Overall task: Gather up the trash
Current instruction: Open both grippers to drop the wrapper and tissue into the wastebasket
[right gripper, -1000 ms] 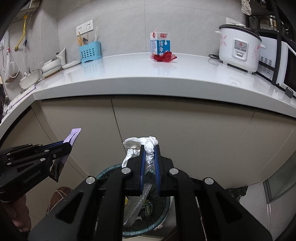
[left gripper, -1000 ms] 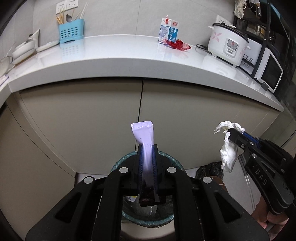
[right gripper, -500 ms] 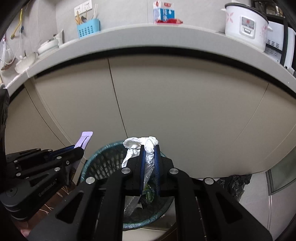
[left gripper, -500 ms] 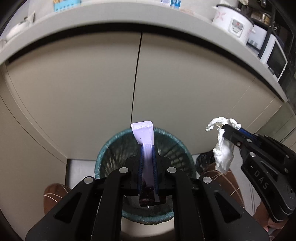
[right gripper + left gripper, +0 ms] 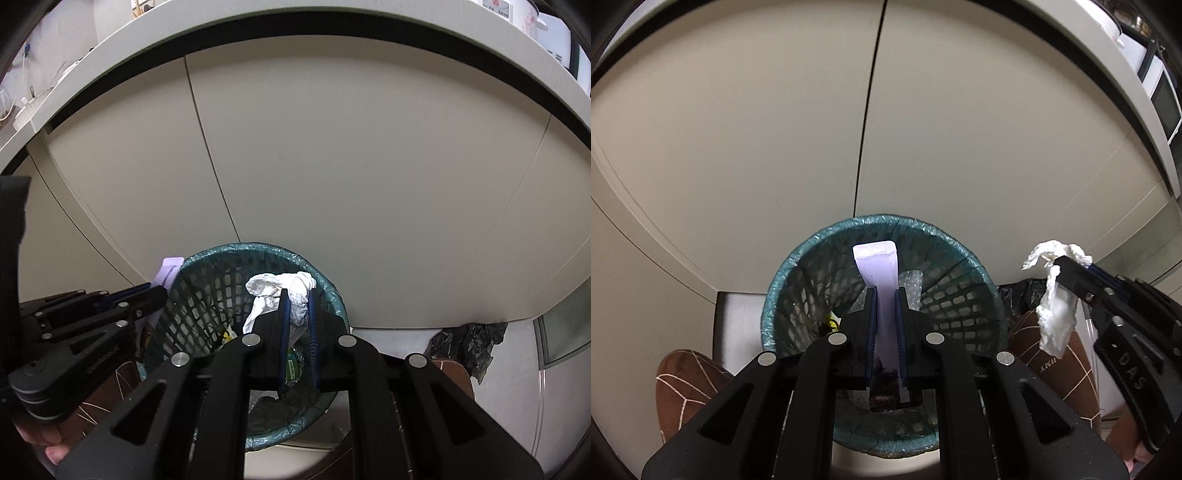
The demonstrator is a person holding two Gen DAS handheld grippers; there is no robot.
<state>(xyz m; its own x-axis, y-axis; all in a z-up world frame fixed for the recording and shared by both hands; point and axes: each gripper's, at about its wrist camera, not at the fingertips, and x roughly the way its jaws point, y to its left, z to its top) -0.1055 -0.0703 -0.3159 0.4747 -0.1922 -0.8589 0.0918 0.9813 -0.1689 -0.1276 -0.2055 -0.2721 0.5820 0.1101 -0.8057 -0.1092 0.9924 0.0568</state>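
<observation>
Beige cabinet doors [image 5: 960, 147] fill the background under a pale countertop edge [image 5: 295, 22], with a dark seam running down between two doors. Leftmost, as the right wrist camera sees it, the left gripper [image 5: 155, 295] reaches in from the side, its fingers pressed onto a flat lilac packet [image 5: 877, 269] whose sealed end sticks out beyond the fingertips. From that gripper's own camera the packet stands straight ahead of the tips, over the open mouth of a green mesh wastebasket [image 5: 964, 306] lined with a teal bag. Down inside the basket lie clear plastic wrap and some small yellow scrap, too dim to name surely. Further right, the right gripper [image 5: 295, 306] pinches a crumpled white tissue [image 5: 280, 291], bunched above and between its blue-padded fingers; from its own camera the tissue hangs over the basket's opening, while the left camera shows it just right of the rim. Beyond, off the right gripper's far side, a crumpled black plastic bag [image 5: 465, 343] lies on the floor.
</observation>
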